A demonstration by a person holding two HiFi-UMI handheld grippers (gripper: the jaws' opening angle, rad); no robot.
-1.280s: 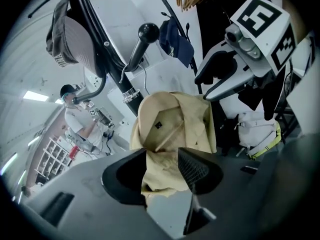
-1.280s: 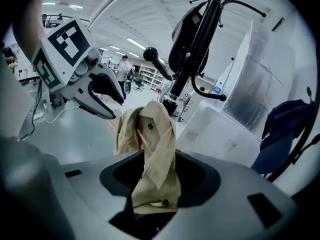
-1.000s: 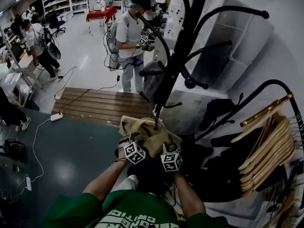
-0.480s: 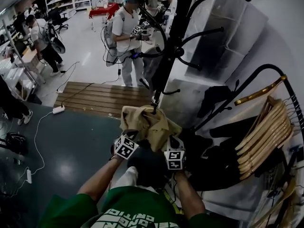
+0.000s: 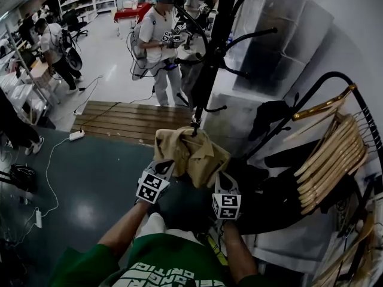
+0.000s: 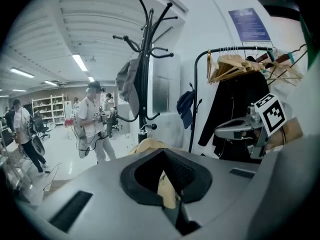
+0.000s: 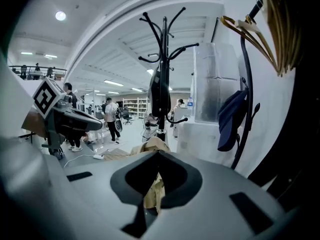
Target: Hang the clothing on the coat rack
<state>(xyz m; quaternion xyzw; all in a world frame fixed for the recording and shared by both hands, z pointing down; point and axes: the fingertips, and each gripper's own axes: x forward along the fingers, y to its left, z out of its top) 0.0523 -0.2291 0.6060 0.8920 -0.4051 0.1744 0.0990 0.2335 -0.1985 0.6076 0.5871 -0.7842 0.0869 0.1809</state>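
Now both grippers had the cloth, and up it came towards the coat rack!
Left gripper and right gripper had each snapped tight on a fold of the tan garment, which hung bunched between them just under the rack's lowest hook. Against a second before, the bundle sat higher and closer to the rack's pole. Pickup looked done to me; lifting the garment onto a free hook of the rack was still to come.

The head view looks steeply down; both gripper views (lenses close behind their jaws) face forward. All share the tall black metal coat rack.
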